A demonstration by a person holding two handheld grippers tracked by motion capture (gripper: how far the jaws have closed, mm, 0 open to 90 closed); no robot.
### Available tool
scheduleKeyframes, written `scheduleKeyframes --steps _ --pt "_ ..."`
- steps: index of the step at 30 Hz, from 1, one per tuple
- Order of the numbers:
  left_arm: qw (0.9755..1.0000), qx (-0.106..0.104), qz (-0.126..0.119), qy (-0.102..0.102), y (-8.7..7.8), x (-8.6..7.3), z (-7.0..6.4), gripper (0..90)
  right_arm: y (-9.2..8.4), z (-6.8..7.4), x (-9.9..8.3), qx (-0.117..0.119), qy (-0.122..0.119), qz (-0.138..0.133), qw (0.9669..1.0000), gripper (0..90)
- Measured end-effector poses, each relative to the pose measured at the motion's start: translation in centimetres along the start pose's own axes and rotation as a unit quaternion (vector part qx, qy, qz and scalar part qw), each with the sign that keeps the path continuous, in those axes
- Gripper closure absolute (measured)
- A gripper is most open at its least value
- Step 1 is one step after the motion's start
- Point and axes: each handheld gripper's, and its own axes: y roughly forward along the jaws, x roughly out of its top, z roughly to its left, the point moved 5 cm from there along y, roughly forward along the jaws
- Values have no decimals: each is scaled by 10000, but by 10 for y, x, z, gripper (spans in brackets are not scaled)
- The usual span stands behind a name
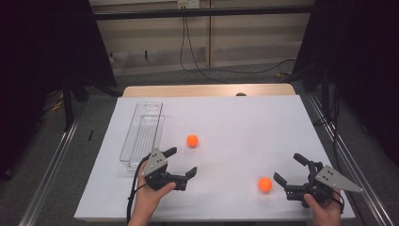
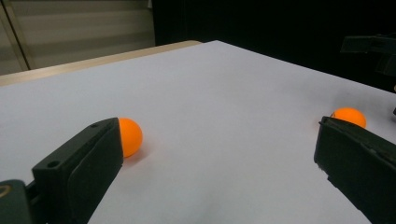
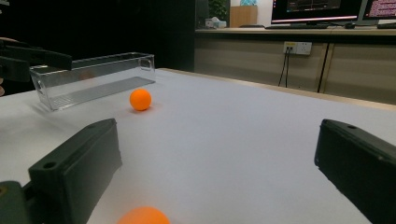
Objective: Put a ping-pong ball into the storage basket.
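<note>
on white table (image 1: 226, 117): lying loose, two orange balls, far one (image 1: 192, 140) mid-table, near one (image 1: 265, 184) just left of right gripper (image 1: 291, 170). hovering wide open, both grippers, left gripper (image 1: 182, 161) too. sitting empty at far left, clear bin (image 1: 141, 134); nothing gripped yet.

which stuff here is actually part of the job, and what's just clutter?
Part of the job:
- far orange ball
- near orange ball
- clear plastic box
- left gripper, jaws open
- right gripper, jaws open

Just lying about:
- black cable on the floor
- wall socket
- monitors on the far desk
</note>
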Motion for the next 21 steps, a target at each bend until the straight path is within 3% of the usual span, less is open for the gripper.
scheduleKeyframes --steps 21 --pt "9998 -196 74 33 14 3 -11 14 0 0 0 7 -29 5 10000 1"
